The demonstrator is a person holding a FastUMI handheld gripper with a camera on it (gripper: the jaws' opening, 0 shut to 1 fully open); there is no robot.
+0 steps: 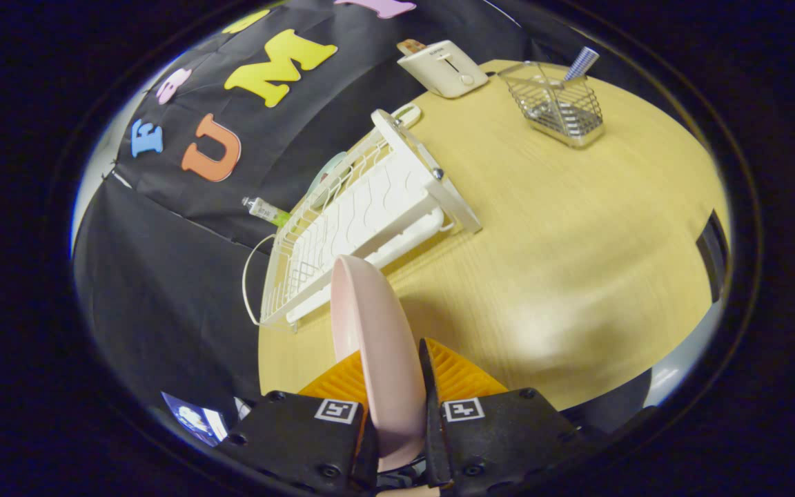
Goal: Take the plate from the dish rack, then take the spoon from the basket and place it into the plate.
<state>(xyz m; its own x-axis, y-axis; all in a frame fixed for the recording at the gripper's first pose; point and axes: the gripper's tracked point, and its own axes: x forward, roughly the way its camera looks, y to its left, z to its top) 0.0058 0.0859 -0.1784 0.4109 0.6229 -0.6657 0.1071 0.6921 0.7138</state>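
Note:
A pale pink plate stands on edge between my two orange fingers, and my gripper is shut on it. The plate hangs above the wooden table, just this side of the white dish rack. Another pale plate sits at the rack's far side, partly hidden. Far beyond the fingers, a wire basket stands on the table with a striped spoon handle sticking up out of it.
A cream toaster stands at the table's far edge, next to the basket. A small tube lies beside the rack against the black cloth wall. A wide bare stretch of table lies between the rack and the basket.

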